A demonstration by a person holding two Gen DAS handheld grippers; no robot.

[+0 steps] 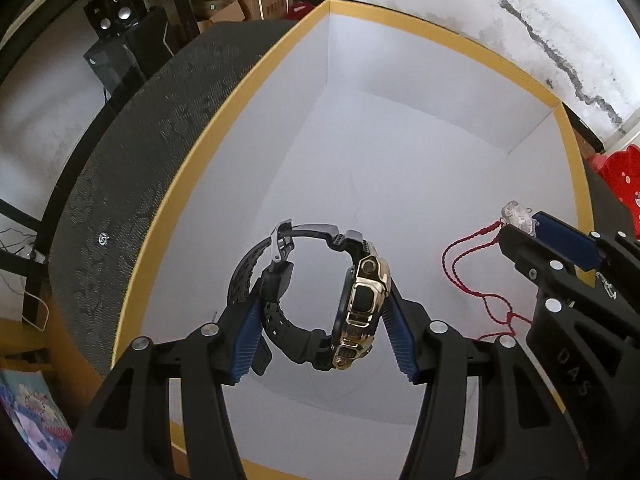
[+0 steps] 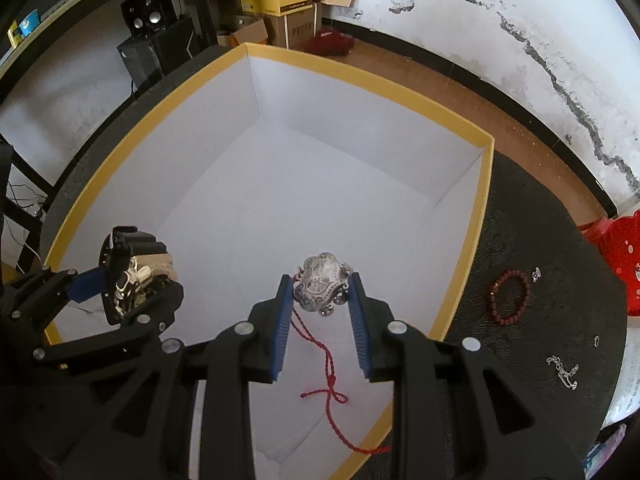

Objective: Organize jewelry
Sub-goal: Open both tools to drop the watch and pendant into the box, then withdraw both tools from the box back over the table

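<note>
My left gripper is shut on a black-strapped watch with a gold case, hanging over the white inside of a yellow-rimmed box. My right gripper is shut on a silver lock-shaped pendant, its red cord dangling down into the same box. In the left wrist view the right gripper shows at the right with the pendant and red cord. In the right wrist view the left gripper with the watch shows at the left.
On the dark mat right of the box lie a brown bead bracelet, a silver chain and small silver pieces. A red stool stands at the far right. Speakers and cardboard boxes stand behind.
</note>
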